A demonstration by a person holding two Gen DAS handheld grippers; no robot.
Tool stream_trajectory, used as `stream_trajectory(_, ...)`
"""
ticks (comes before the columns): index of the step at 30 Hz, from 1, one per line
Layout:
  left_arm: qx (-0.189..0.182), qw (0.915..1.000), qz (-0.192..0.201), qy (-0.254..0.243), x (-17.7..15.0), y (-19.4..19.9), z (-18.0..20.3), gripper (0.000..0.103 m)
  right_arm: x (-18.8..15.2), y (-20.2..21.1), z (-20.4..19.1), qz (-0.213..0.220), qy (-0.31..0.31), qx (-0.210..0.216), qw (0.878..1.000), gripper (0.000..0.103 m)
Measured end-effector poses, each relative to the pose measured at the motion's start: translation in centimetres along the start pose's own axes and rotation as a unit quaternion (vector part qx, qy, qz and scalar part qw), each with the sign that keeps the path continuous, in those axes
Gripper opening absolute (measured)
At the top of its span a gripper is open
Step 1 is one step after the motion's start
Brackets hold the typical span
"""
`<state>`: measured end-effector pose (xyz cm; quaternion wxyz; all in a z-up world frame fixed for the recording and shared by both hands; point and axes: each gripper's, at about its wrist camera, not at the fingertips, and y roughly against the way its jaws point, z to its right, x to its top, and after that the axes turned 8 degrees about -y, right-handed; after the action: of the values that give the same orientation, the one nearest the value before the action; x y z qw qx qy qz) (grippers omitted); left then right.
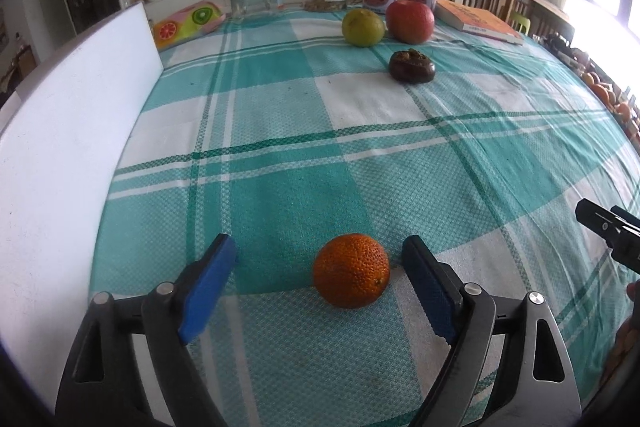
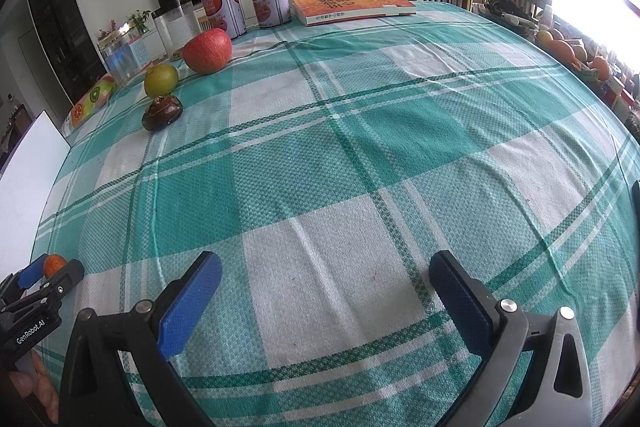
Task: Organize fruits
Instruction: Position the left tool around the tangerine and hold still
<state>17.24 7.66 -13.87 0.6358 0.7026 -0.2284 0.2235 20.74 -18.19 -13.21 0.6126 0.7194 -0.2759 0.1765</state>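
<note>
Two grippers, both released: left gripper (image 1: 318, 259) has fingers (image 1: 208, 291) spread around the orange (image 1: 351, 271) on the desk (image 1: 280, 131), not touching; right gripper (image 2: 326, 279) holds nothing.

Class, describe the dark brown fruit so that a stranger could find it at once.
Start at the green-checked tablecloth and look to its far end, where a red apple and a green fruit sit together. Just in front of them lies the dark brown fruit: smaller, flatter, nearly black.
</note>
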Motion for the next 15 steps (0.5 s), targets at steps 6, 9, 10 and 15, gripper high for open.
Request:
stream_trajectory(6,0.006,0.9999,-0.007,0.008,0.00,-0.26,-0.34,0.095,-0.01,-0.02,0.01,0.000,0.000,0.000,1.000,0.103)
stream_trajectory(9,0.006,0.9999,-0.008,0.010,-0.02,-0.30,-0.44,0.096,-0.01,-0.03,0.01,0.000,0.000,0.000,1.000,0.103)
stream_trajectory(10,0.006,0.9999,-0.008,0.010,-0.02,-0.31,-0.46,0.096,-0.01,-0.03,0.00,0.000,0.000,0.000,1.000,0.103)
stream_trajectory(15,0.006,0.9999,-0.008,0.010,-0.01,-0.33,-0.45,0.096,-0.01,-0.03,0.00,0.000,0.000,0.000,1.000,0.103)
